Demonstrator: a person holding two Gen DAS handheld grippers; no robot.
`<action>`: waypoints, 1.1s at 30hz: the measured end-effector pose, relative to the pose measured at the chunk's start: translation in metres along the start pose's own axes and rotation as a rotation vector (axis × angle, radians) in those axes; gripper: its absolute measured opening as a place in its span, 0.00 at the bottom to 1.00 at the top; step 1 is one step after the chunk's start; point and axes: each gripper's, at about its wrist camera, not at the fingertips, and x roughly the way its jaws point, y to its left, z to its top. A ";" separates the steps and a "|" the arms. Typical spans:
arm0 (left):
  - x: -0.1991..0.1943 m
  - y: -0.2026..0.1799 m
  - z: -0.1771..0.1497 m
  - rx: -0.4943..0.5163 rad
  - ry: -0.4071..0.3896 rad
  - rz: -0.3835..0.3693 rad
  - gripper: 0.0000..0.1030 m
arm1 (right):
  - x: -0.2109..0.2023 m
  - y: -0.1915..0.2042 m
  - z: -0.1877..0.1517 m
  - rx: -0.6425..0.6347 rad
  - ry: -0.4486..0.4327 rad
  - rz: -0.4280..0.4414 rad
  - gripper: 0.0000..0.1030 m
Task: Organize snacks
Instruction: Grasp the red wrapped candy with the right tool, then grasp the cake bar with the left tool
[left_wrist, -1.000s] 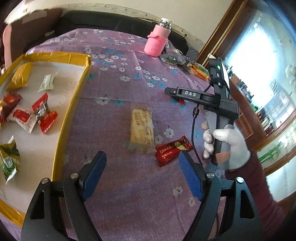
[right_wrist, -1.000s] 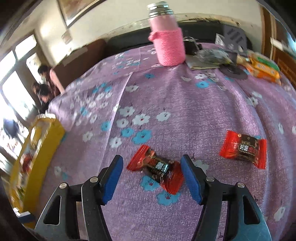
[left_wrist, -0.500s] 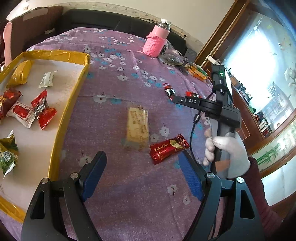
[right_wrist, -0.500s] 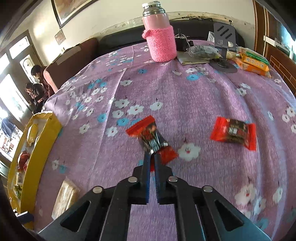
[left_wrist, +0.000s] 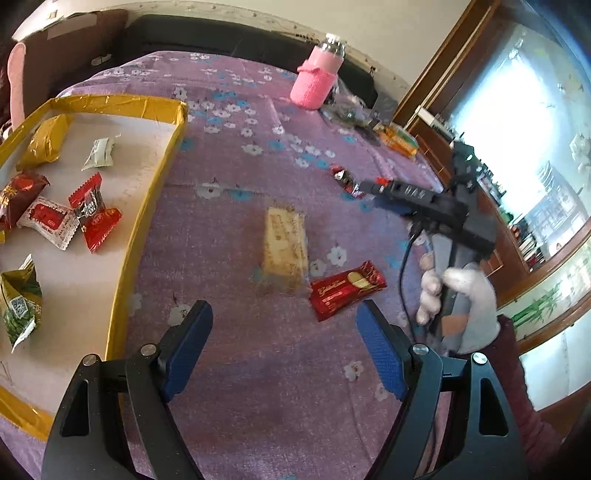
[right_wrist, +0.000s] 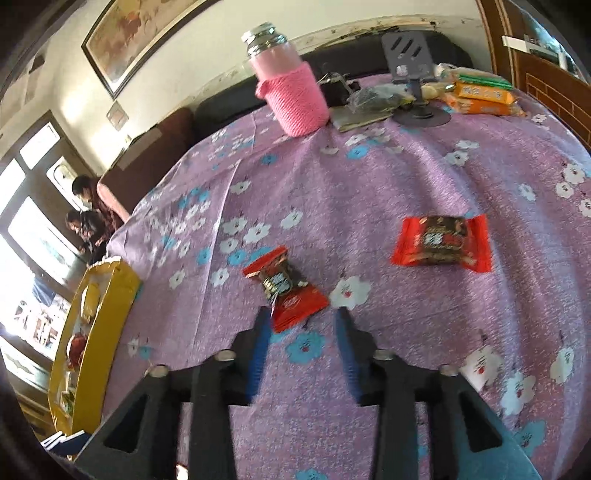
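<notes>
My left gripper (left_wrist: 284, 332) is open and empty above the purple flowered cloth, just short of a tan wafer pack (left_wrist: 285, 246) and a red chocolate bar (left_wrist: 346, 288). My right gripper (right_wrist: 301, 325) is open; a red twist-wrapped candy (right_wrist: 286, 290) lies on the cloth just beyond its fingertips, touching the left one. In the left wrist view the right gripper (left_wrist: 364, 186) sits next to this candy (left_wrist: 345, 179). A second red candy (right_wrist: 441, 240) lies to the right. A yellow-rimmed tray (left_wrist: 147, 206) holds several snacks.
A pink sleeved bottle (right_wrist: 290, 92) stands at the far side, with a phone stand (right_wrist: 412, 70), a plastic bag and orange biscuit packs (right_wrist: 484, 96) beside it. The tray shows at the left in the right wrist view (right_wrist: 96, 332). People sit beyond the table's left.
My right gripper closed on the red twist candy half a second ago and has now opened again, the candy lying at its tips. My left gripper stayed open and drifted slightly.
</notes>
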 end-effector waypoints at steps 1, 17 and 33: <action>0.001 -0.002 0.000 0.013 0.000 0.004 0.78 | 0.000 -0.001 0.001 0.005 -0.006 0.005 0.55; 0.038 -0.019 0.036 0.089 0.019 0.056 0.78 | 0.037 0.059 0.004 -0.279 0.060 -0.180 0.34; 0.082 -0.036 0.040 0.287 0.044 0.221 0.30 | 0.016 0.047 0.003 -0.207 0.024 -0.093 0.34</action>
